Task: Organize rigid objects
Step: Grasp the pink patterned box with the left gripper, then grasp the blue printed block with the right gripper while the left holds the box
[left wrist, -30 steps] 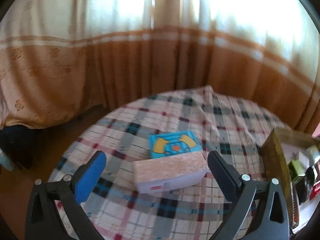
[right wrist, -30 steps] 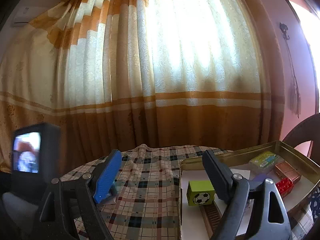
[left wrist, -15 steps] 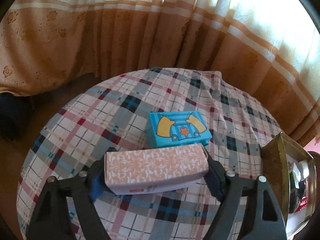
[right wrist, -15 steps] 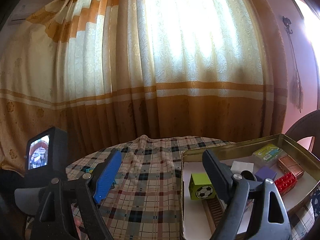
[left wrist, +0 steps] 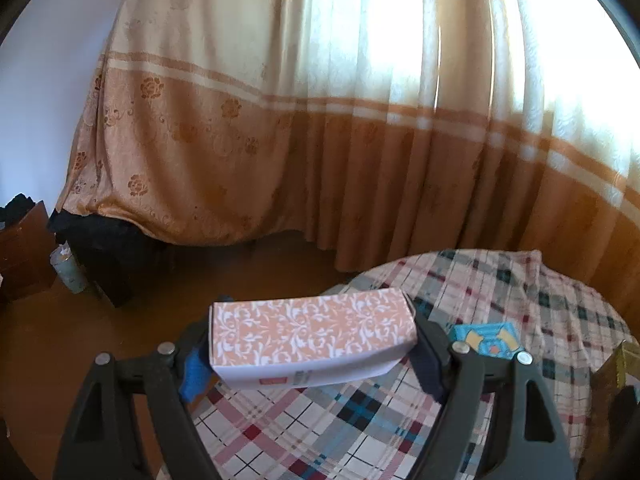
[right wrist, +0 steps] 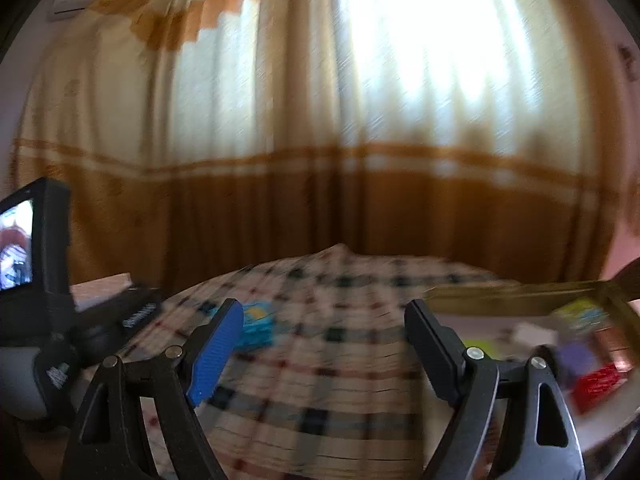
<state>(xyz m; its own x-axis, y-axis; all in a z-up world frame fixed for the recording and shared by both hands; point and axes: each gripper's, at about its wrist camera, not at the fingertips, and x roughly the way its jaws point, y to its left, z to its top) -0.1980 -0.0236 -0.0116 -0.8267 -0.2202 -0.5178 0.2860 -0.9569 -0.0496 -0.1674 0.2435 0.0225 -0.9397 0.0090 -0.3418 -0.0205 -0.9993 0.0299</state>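
Note:
My left gripper (left wrist: 308, 354) is shut on a long peach box with white floral print (left wrist: 310, 330), gripped by its two ends and lifted over the round table's left edge. A blue box with an orange-and-star picture (left wrist: 490, 340) lies on the plaid cloth (left wrist: 360, 412) just right of it; the same blue box (right wrist: 256, 322) shows blurred beside my right gripper's blue pad. My right gripper (right wrist: 324, 348) stands open over the cloth with nothing between its fingers. A gold metal tray (right wrist: 508, 294) at the right holds several small blocks, among them a red one (right wrist: 596, 384).
The other gripper's camera body and lit screen (right wrist: 28, 248) fill the right wrist view's left side. Orange and cream curtains (left wrist: 360, 140) hang behind the table. Wooden floor, a dark cabinet (left wrist: 20, 248) and a small bin (left wrist: 70, 266) lie left of the table.
My left gripper closed on the peach box, lifted it off the cloth and swung left, away from the blue box. The right gripper swung left, still open, so the tray slid to the frame's right.

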